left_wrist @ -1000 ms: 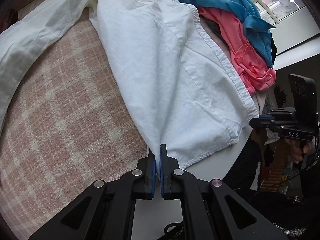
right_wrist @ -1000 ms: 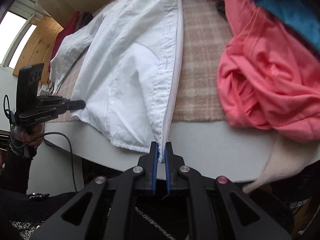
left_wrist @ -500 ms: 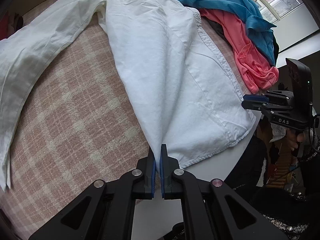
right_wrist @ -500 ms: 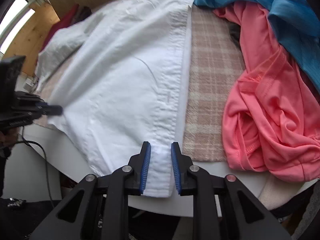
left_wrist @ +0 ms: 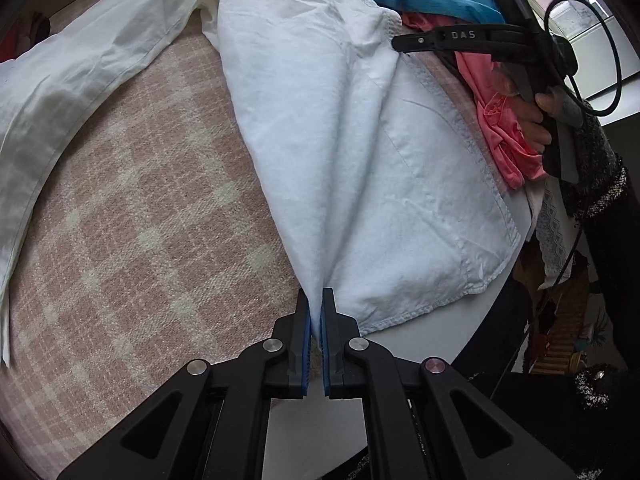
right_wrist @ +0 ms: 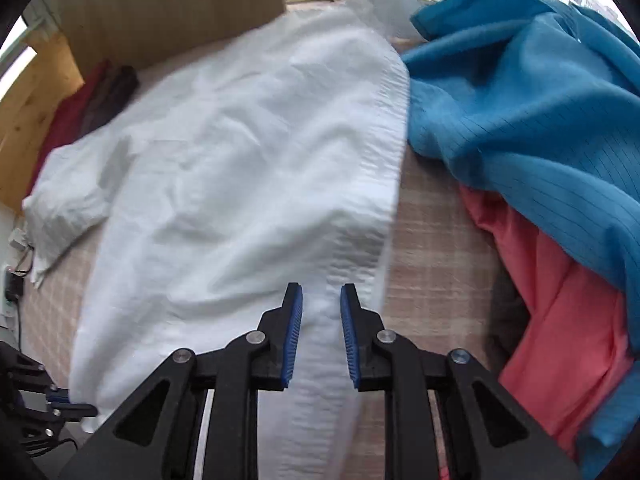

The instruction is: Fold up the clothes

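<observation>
A white button shirt (left_wrist: 360, 152) lies spread on a pink plaid cloth (left_wrist: 140, 220), its sleeve (left_wrist: 72, 80) stretched off to the left. My left gripper (left_wrist: 316, 300) is shut on the shirt's bottom hem corner, and the fabric pulls into a taut ridge from its fingers. In the right wrist view the same white shirt (right_wrist: 240, 160) fills the middle. My right gripper (right_wrist: 320, 296) hovers open over its button placket, with fabric showing between the fingers but not pinched. It also appears as the right gripper (left_wrist: 404, 42) above the shirt's upper right, held by a hand.
A blue garment (right_wrist: 520, 100) and a coral-pink garment (right_wrist: 560, 300) are heaped to the right of the shirt. Dark red and grey clothes (right_wrist: 100, 96) lie at the far left by a wooden panel. The table's white edge (left_wrist: 440, 328) runs just beyond the hem.
My right gripper let go of the shirt's hem corner, opened, and moved forward up the placket over the shirt. My left gripper kept its hold on the other hem corner.
</observation>
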Demonstrator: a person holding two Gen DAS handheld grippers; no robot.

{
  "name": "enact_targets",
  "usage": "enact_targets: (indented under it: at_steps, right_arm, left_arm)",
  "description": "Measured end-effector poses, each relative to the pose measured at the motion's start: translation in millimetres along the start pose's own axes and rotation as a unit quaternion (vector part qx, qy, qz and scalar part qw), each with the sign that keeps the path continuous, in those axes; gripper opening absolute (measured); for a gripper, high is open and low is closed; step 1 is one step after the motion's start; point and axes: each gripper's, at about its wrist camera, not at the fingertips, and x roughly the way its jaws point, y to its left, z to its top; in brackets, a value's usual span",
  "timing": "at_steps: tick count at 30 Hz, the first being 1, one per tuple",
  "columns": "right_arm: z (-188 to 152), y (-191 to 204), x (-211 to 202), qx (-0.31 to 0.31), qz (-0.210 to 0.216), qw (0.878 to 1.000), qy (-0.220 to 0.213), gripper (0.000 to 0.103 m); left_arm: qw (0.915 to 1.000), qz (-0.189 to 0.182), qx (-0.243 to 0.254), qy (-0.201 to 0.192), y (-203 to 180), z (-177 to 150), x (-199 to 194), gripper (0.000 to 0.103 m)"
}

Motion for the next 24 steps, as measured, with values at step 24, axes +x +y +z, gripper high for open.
enact_targets:
  at_steps: [24]
  right_arm:
    - [-222.7,-74.2,-117.1,0.147,0.121,0.981,-0.037,0.031]
  left_arm:
    - [0.9757,0.026,0.214,-0.039,-187.8,47.4,-8.3,0.040]
